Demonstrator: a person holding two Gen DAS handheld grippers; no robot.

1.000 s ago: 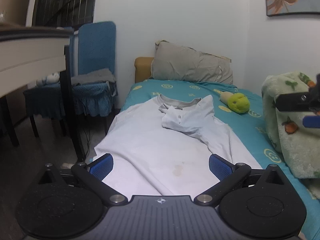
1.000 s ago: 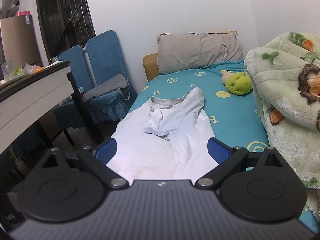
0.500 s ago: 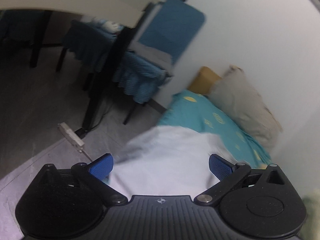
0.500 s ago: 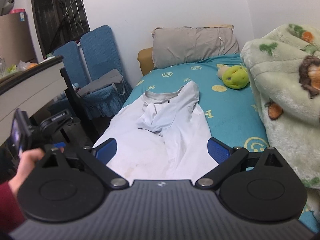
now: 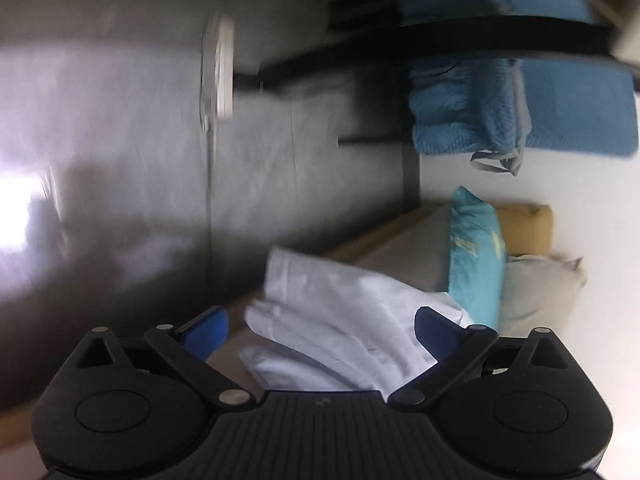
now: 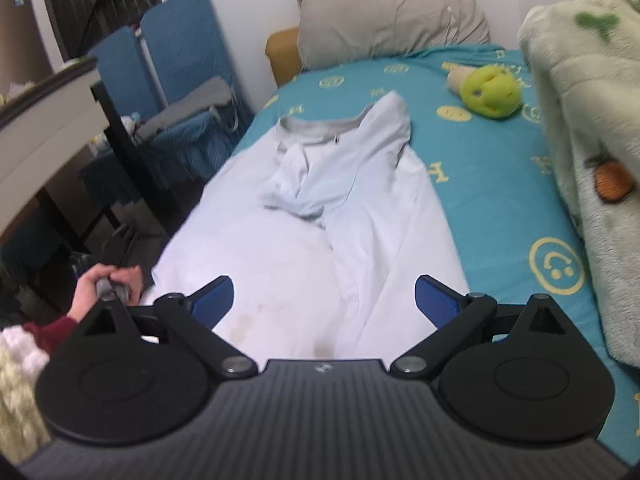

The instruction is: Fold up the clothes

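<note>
Blue pads mark both tools. Right gripper (image 6: 324, 300): fingers spread wide, nothing between them, held above the near hem of the white shirt (image 6: 304, 248). Faint brownish stains on the cloth just ahead of the pads.

Shirt lies flat along the left side of the bed (image 6: 492, 184), collar toward the headboard, one sleeve folded in over the chest in a loose crumple. Left edge of the shirt reaches the side of the mattress.

At lower left of the right wrist view, a hand (image 6: 108, 284) in a dark red sleeve grips a handle beside the mattress edge, near the shirt's lower left corner.

Left gripper (image 5: 322, 330): fingers also spread wide, empty. Its camera is rolled sideways and blurred; the hanging edge of the shirt shows between the pads, draped off the bed's side. Whether the pads touch the cloth, cannot tell.

Right of the shirt, bare teal sheet with yellow smiley prints. A fleecy green blanket (image 6: 588, 128) is heaped along the right edge.

Further up the bed, a green plush toy (image 6: 490, 92) lies on the sheet, well apart from the shirt. Grey pillow (image 6: 392, 24) stands against the wall at the head.

Left of the bed, blue chairs (image 6: 176, 64) with grey fabric on a seat, and a table (image 6: 44, 116) edge nearer.
</note>
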